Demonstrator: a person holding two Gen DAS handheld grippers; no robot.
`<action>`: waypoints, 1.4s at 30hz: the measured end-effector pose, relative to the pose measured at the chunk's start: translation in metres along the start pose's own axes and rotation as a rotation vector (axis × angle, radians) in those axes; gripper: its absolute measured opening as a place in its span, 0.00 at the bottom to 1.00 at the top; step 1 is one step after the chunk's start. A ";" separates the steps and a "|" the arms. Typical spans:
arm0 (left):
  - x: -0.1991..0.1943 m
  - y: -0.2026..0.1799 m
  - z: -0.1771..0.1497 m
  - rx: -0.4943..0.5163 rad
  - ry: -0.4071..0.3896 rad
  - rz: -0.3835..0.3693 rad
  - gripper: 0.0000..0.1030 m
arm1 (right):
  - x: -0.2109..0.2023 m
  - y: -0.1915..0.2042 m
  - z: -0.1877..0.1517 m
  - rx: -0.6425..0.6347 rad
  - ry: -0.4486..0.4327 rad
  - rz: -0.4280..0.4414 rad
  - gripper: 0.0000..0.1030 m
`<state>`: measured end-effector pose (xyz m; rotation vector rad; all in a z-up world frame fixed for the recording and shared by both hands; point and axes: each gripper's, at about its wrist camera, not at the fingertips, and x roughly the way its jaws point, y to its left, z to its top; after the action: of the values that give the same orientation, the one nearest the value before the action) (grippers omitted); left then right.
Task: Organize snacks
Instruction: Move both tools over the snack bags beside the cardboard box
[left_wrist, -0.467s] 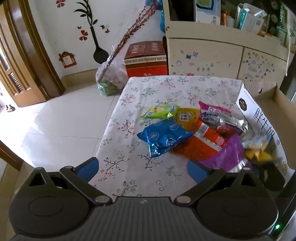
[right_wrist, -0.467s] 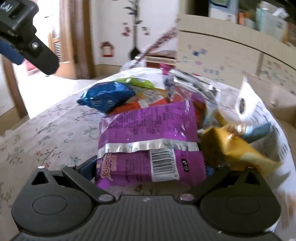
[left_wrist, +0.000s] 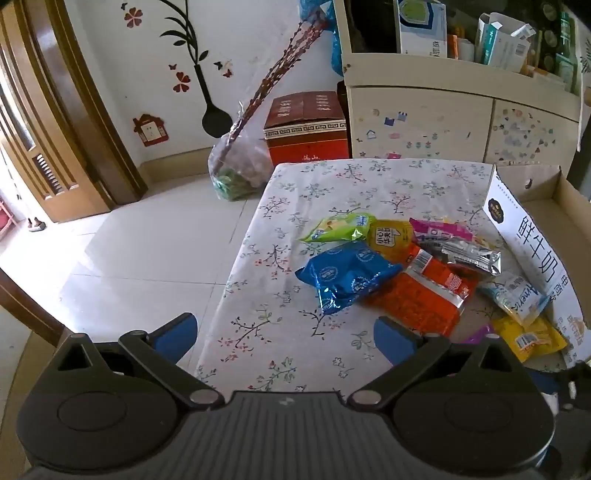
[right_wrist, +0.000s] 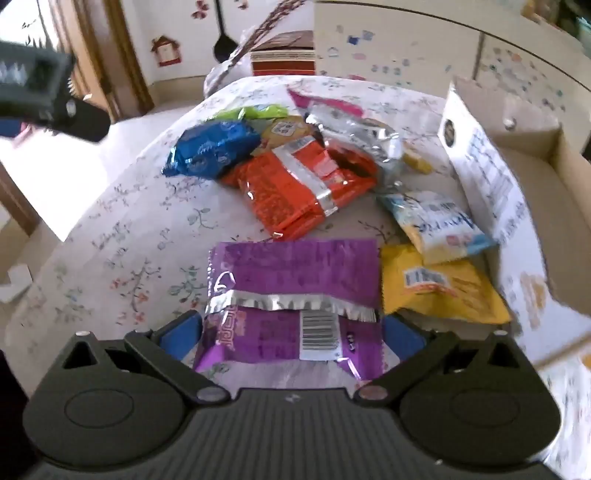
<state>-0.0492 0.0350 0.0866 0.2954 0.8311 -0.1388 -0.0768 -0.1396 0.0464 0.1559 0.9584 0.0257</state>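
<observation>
Several snack packets lie in a pile on the floral tablecloth (left_wrist: 295, 199): a blue one (left_wrist: 345, 275), an orange one (left_wrist: 417, 299), green (left_wrist: 338, 227), yellow (left_wrist: 391, 238) and silver (left_wrist: 471, 253). My left gripper (left_wrist: 286, 338) is open and empty, above the table's near left part. My right gripper (right_wrist: 291, 338) is shut on a purple packet (right_wrist: 295, 299) and holds it lifted above the cloth. A yellow packet (right_wrist: 439, 286) and a light blue packet (right_wrist: 439, 225) lie against the cardboard box (right_wrist: 487, 177) on the right.
The open cardboard box (left_wrist: 532, 236) stands at the table's right side. A cream cabinet (left_wrist: 443, 122) stands behind the table, with a red carton (left_wrist: 306, 129) and a plastic bag (left_wrist: 236, 173) on the floor. The left gripper shows at the upper left of the right wrist view (right_wrist: 44, 92).
My right gripper has risen and tilted down with the purple packet, now off the pile. The left gripper has shifted slightly; the pile is otherwise unchanged.
</observation>
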 end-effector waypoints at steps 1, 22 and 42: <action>0.000 0.001 0.000 -0.001 0.002 -0.002 1.00 | -0.007 0.001 0.000 0.000 -0.005 -0.006 0.99; -0.010 -0.015 -0.031 0.027 0.035 -0.027 1.00 | -0.097 -0.012 0.001 0.197 -0.174 -0.229 0.99; -0.007 -0.025 -0.036 0.033 0.050 -0.051 1.00 | -0.091 -0.007 0.006 0.191 -0.156 -0.284 0.99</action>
<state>-0.0854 0.0222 0.0640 0.3102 0.8873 -0.1938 -0.1244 -0.1551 0.1232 0.1935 0.8194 -0.3360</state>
